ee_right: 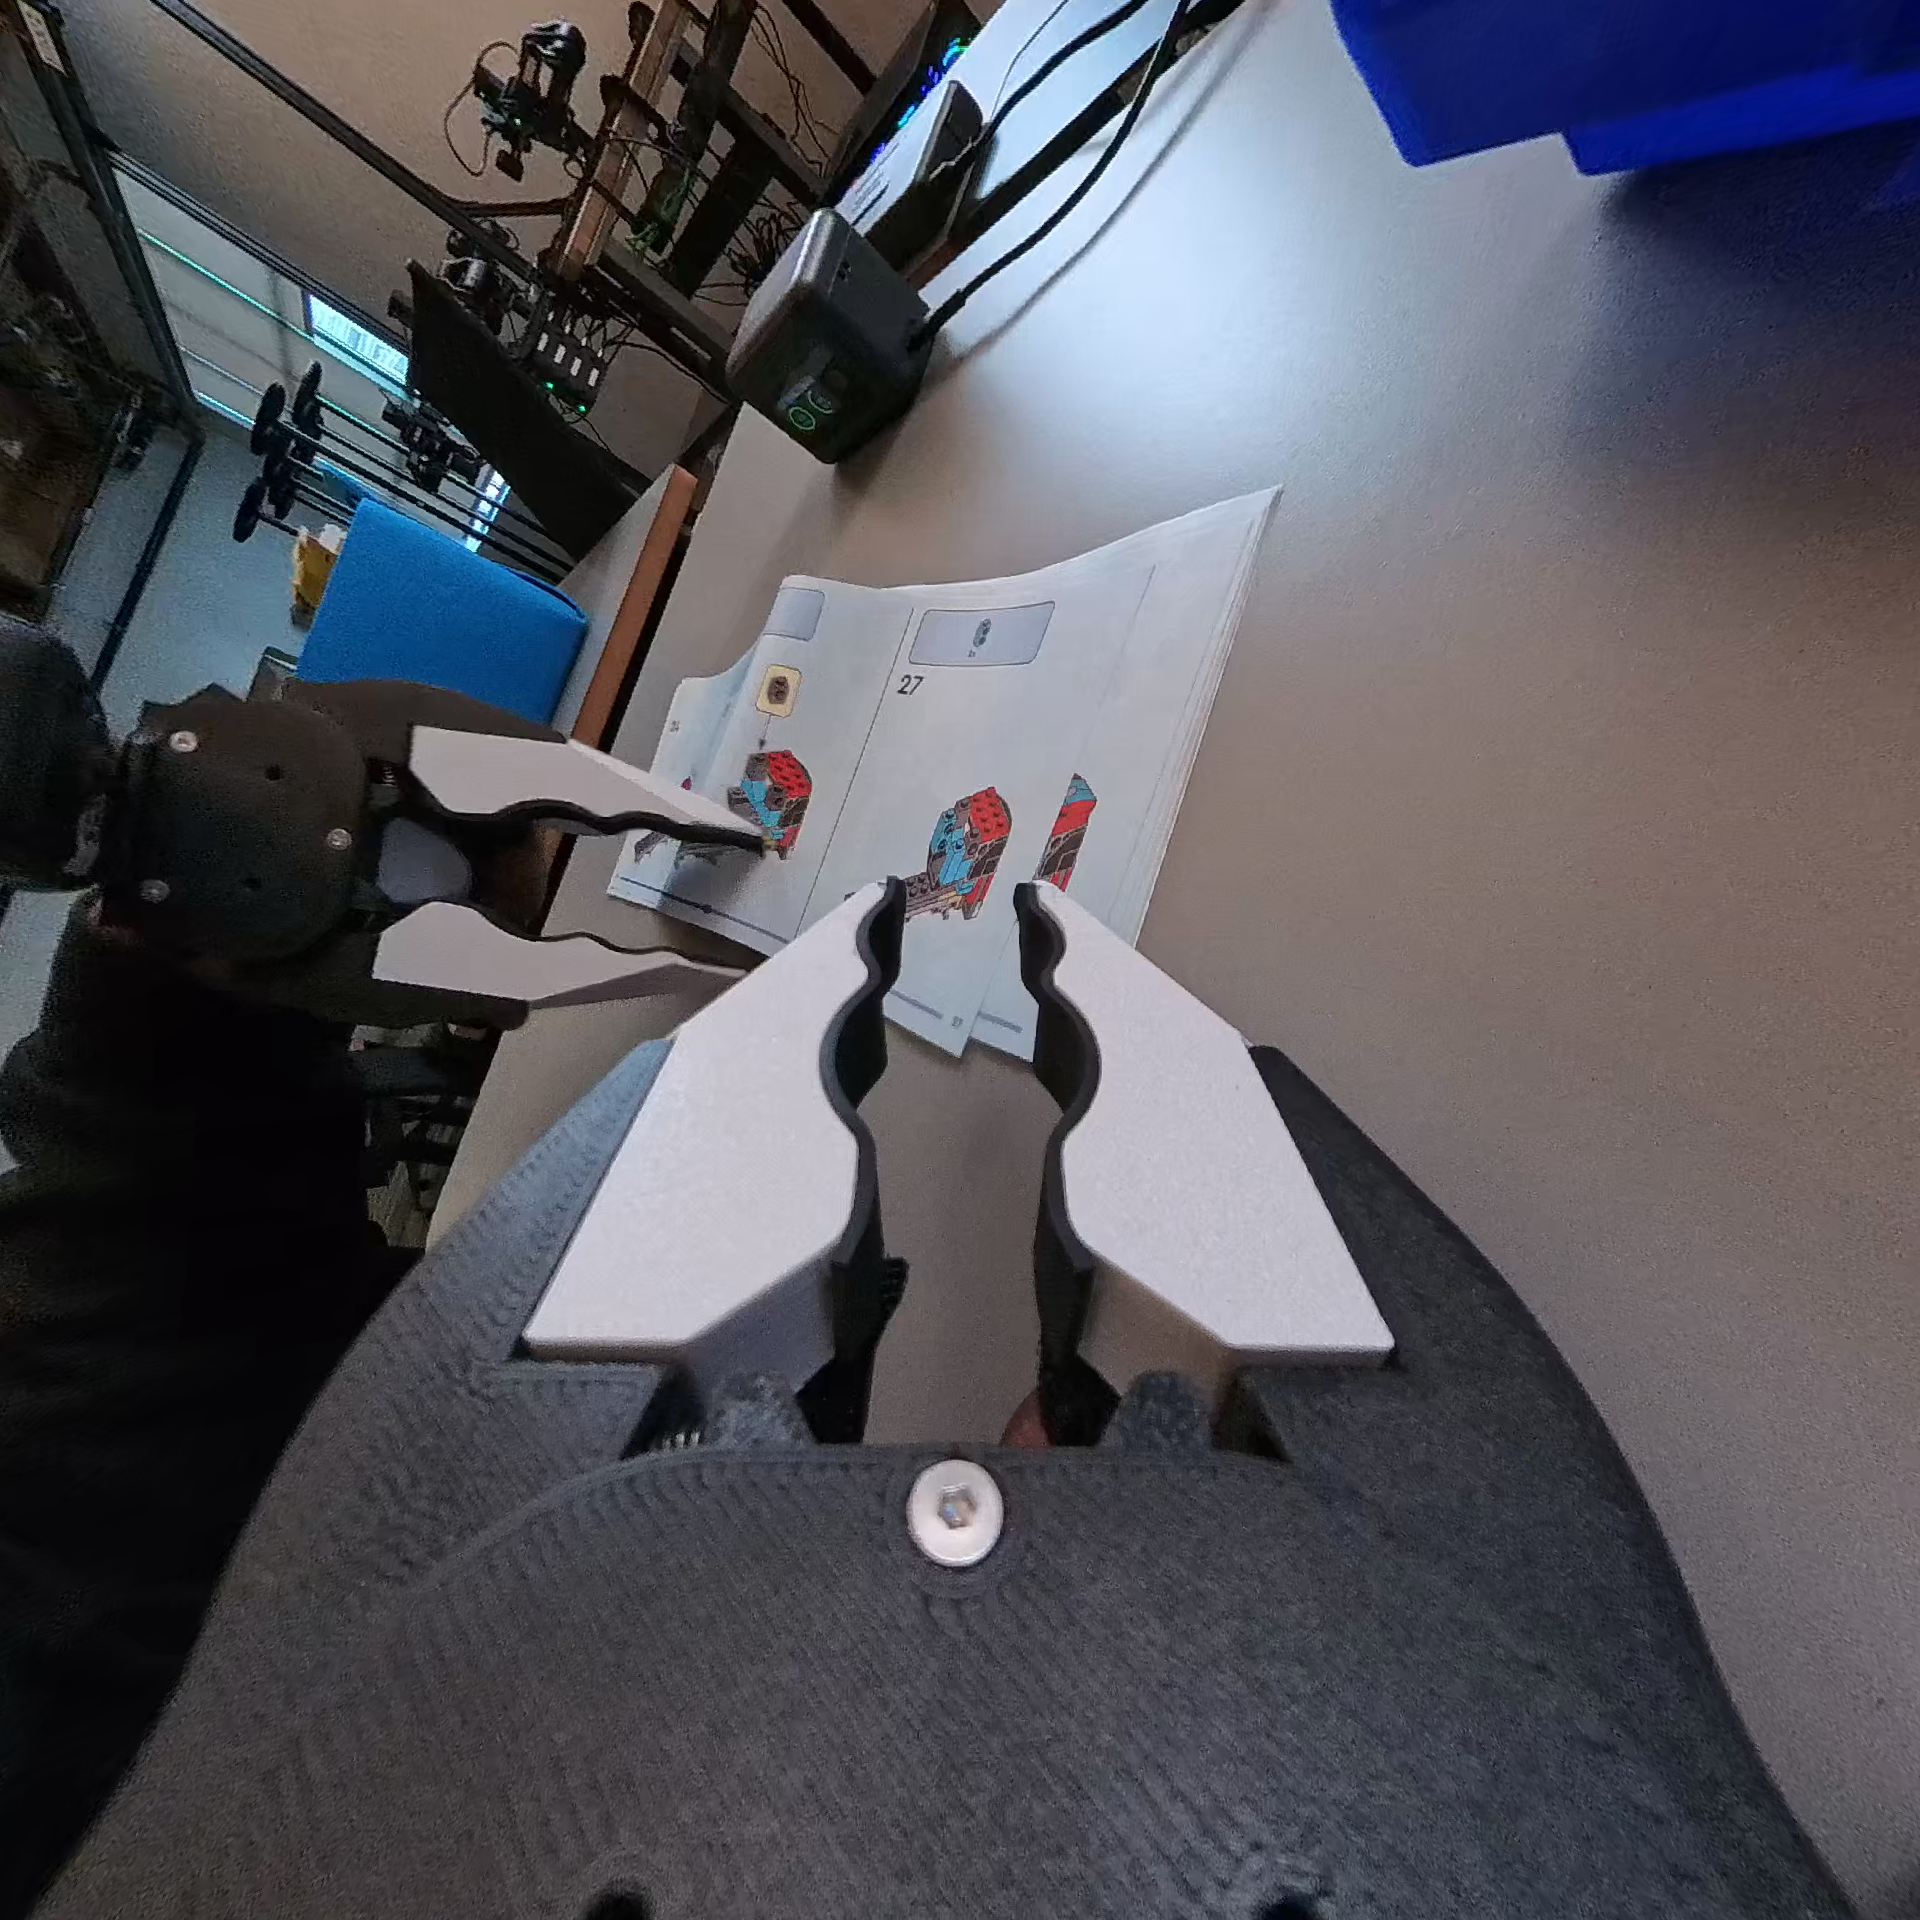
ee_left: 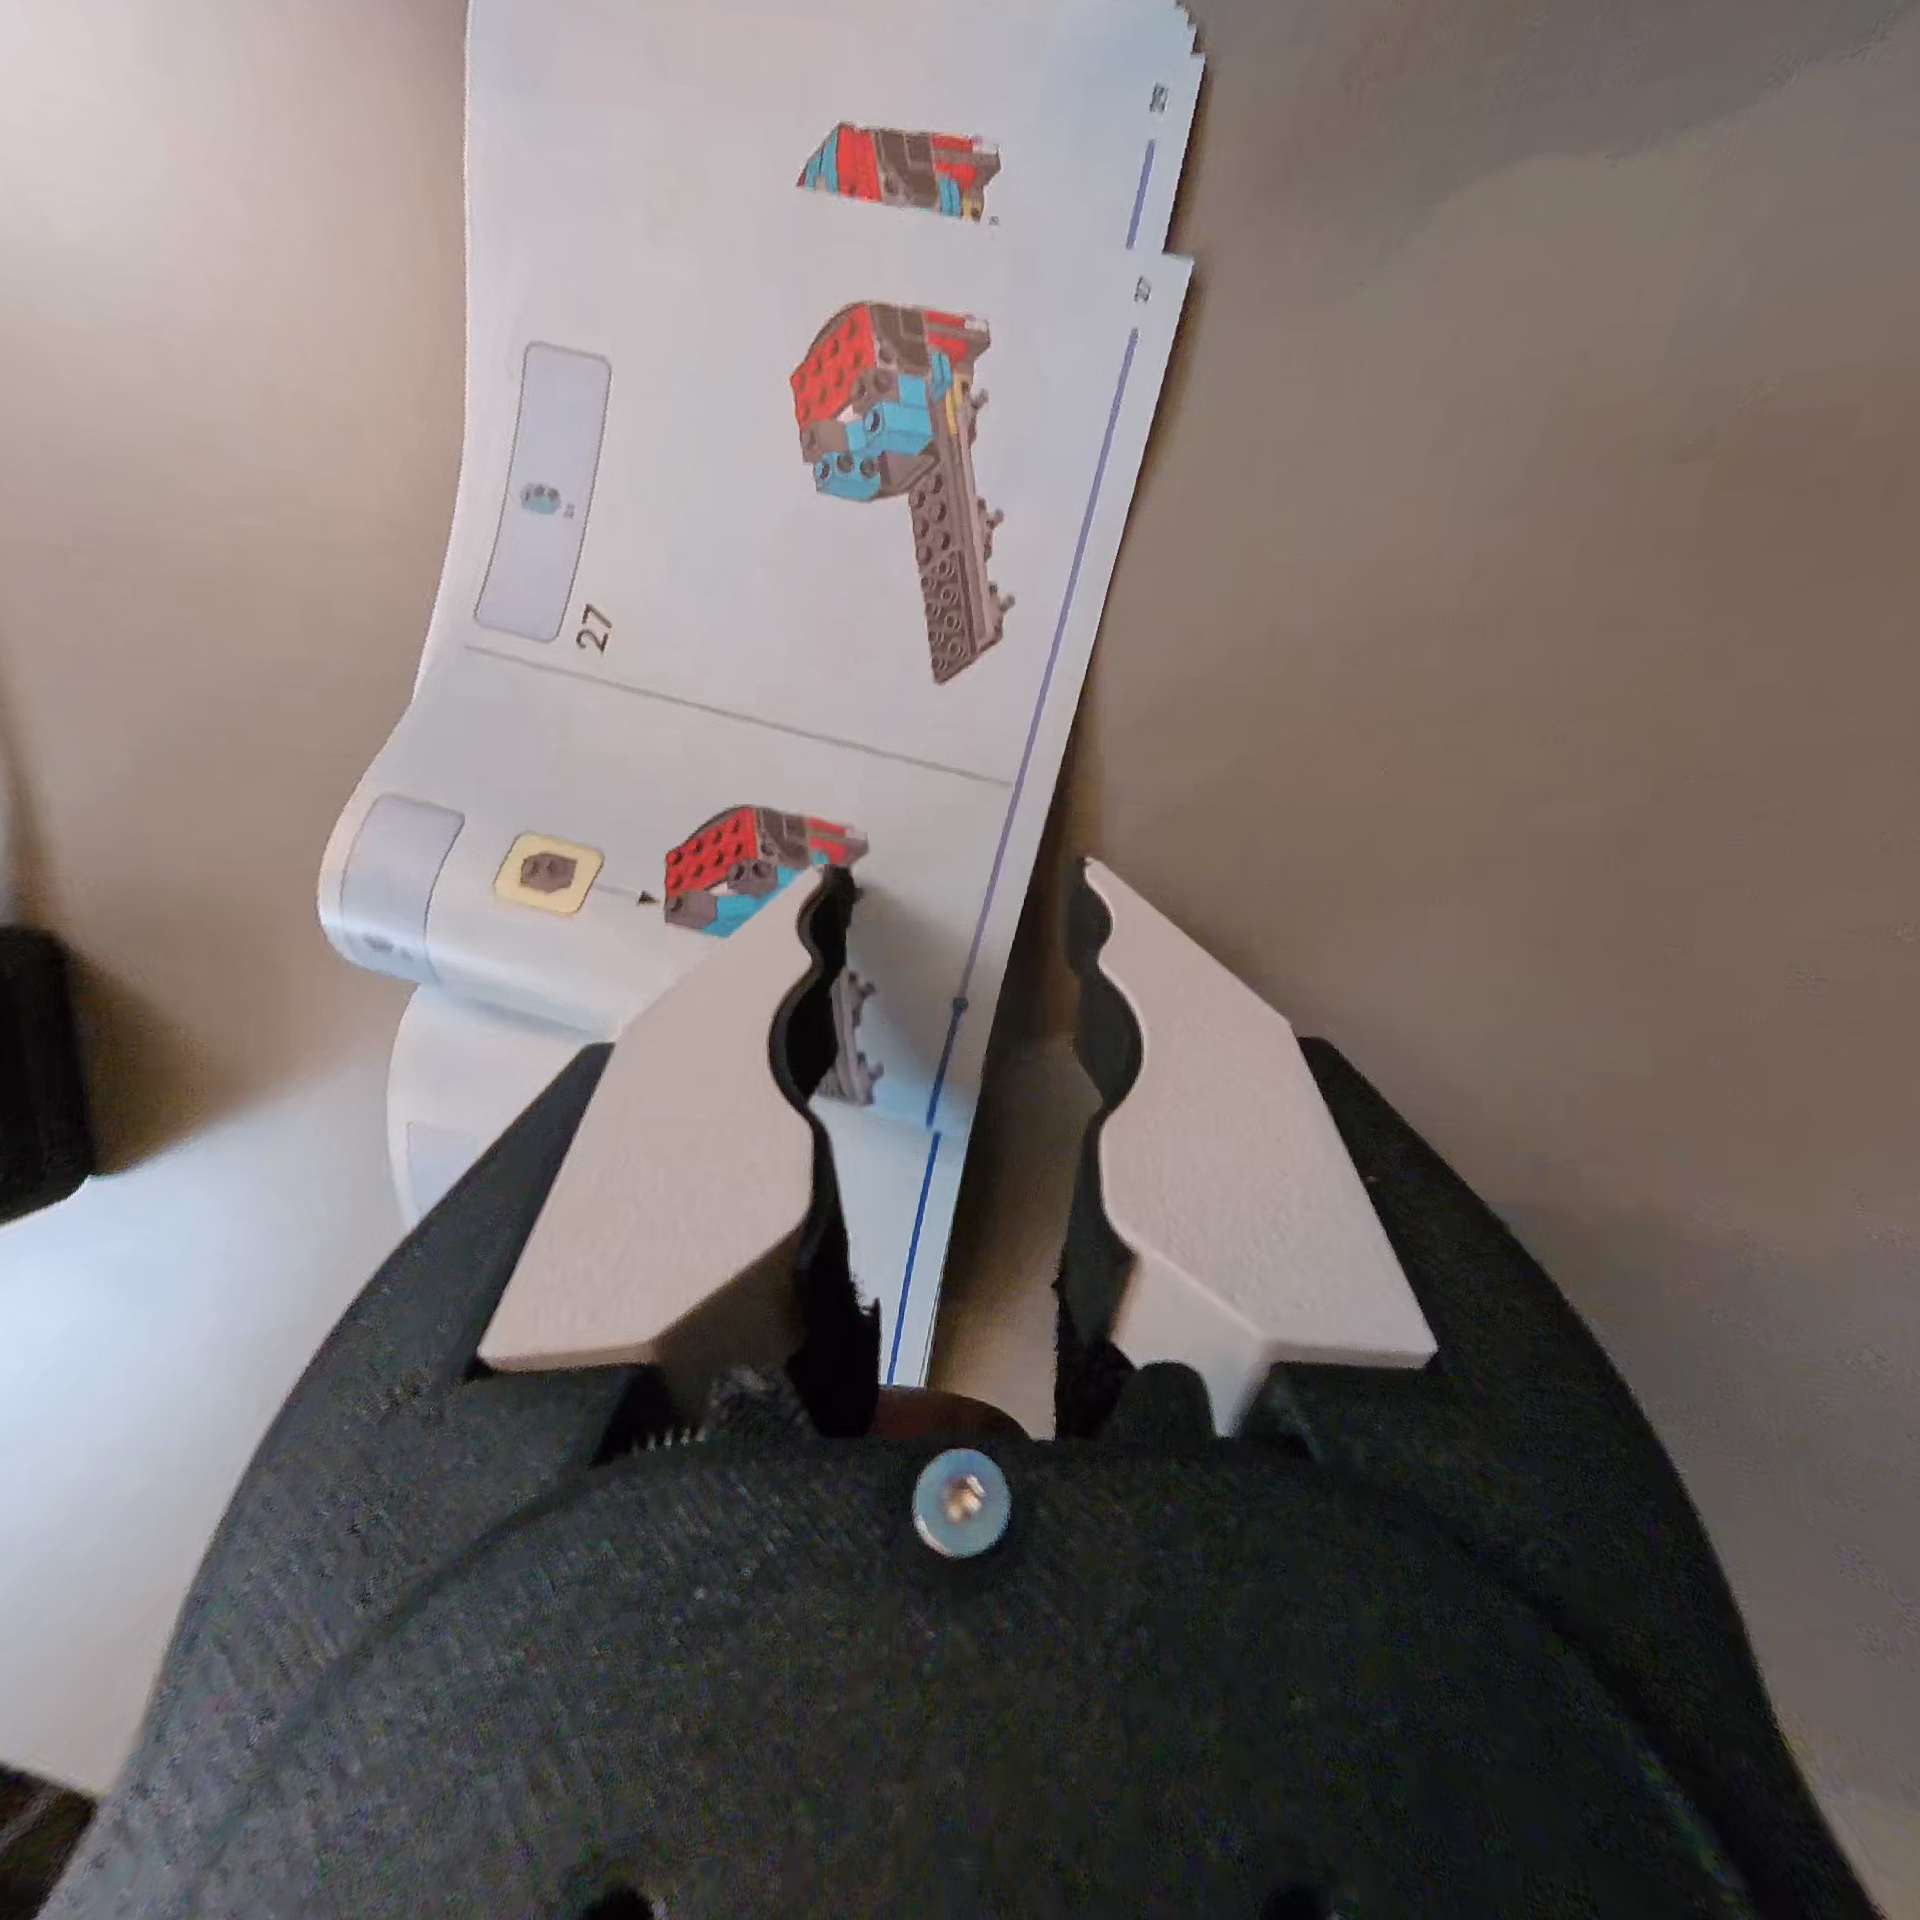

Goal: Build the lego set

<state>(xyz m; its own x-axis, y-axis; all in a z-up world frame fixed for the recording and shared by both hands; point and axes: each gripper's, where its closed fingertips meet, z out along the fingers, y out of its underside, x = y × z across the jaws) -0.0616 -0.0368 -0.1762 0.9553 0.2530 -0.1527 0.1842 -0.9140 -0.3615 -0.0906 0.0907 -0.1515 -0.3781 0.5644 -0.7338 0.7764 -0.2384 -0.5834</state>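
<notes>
Paper instruction booklet (ee_right: 997, 748) lies open on the table (ee_right: 1455, 935). Left gripper (ee_right: 753, 899) straddles the page edge, jaws apart; right gripper (ee_right: 956, 894) hovers, jaws parted and empty. Step: page handling. Next move likely requires pinching one sheet. No bricks visible.

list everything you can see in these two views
booklet: 1, white with red and blue build pictures, open on the table, pages curled up at one end
table: 1, beige, under everything
black box: 1, dark grey, near the table's far edge, cables plugged in
cables: at least 2, black, running from the box
bin: 1, blue, table's far corner, partly cut off
blue panel: 1, beyond the table edge
left tongs: 1, grey fingers on black body, open, astride the booklet's edge
right tongs: 1, same colours, open, empty, before the booklet
</notes>
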